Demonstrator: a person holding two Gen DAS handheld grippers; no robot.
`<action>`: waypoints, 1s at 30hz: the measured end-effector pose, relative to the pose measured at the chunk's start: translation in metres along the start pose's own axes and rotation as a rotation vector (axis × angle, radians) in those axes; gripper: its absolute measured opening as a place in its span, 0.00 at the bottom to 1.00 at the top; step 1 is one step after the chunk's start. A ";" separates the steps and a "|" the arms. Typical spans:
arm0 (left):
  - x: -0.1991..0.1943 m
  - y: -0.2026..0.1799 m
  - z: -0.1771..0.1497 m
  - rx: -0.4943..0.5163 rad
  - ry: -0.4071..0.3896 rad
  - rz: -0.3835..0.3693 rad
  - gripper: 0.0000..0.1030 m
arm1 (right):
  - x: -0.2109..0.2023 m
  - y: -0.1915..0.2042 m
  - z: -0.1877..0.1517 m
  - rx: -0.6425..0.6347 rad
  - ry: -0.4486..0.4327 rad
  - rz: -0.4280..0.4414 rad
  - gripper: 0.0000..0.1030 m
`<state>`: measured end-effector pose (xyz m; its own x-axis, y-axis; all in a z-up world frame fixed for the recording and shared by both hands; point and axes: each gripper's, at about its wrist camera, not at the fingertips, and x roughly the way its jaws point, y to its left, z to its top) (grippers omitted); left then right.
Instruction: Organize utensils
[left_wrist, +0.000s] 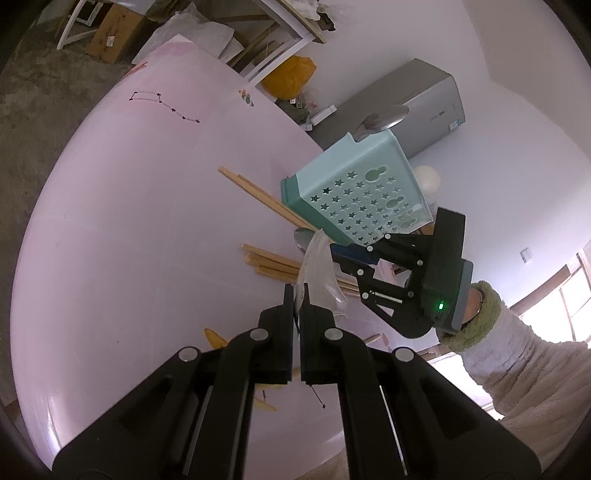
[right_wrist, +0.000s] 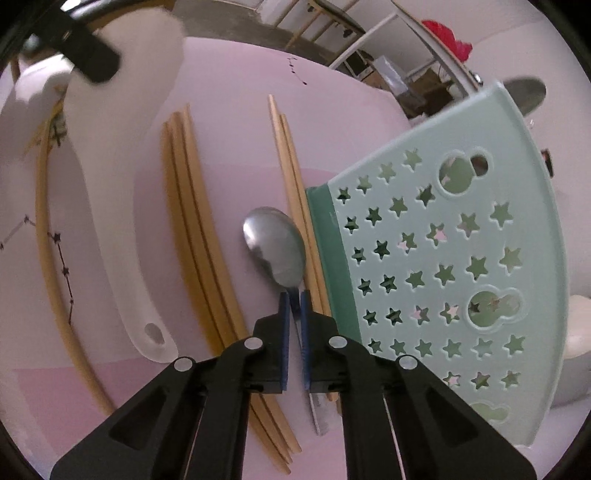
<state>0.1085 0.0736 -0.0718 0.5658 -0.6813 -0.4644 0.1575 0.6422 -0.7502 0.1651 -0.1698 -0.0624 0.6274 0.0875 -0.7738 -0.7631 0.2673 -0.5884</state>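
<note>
The pink surface is carrying the scattered utensils, and a pale green caddy with star cut-outs is standing at the right of the right wrist view, one spoon bowl already showing above its far rim. Left of the caddy, two chopsticks are lying just beside its dark green base, and a bundle of further chopsticks is lying further left. Between them a steel spoon is resting on the surface, bowl pointing away.

The right tool is pinching the spoon's neck, its blue pads pressing in on the thin handle from both sides. The left tool is pressed together on a white plastic spoon, holding it above the surface near the chopsticks.

The step in hand appears to be the pick-up of the steel spoon. The next move probably calls for lifting it clear of the neighbouring chopsticks, tilting it upright and lowering it handle-first into the caddy's open top.
</note>
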 end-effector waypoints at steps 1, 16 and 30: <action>0.001 -0.001 0.001 0.003 0.000 0.003 0.01 | 0.000 0.006 0.000 -0.008 -0.003 -0.011 0.05; -0.024 -0.017 0.007 0.029 -0.107 0.000 0.01 | -0.043 0.003 -0.032 0.092 -0.100 -0.159 0.02; -0.099 -0.104 0.040 0.250 -0.352 -0.032 0.01 | -0.098 -0.008 -0.072 0.470 -0.249 -0.298 0.02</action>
<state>0.0686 0.0883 0.0714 0.7922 -0.5688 -0.2214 0.3463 0.7176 -0.6043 0.0982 -0.2492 0.0012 0.8641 0.1505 -0.4804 -0.4344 0.7052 -0.5604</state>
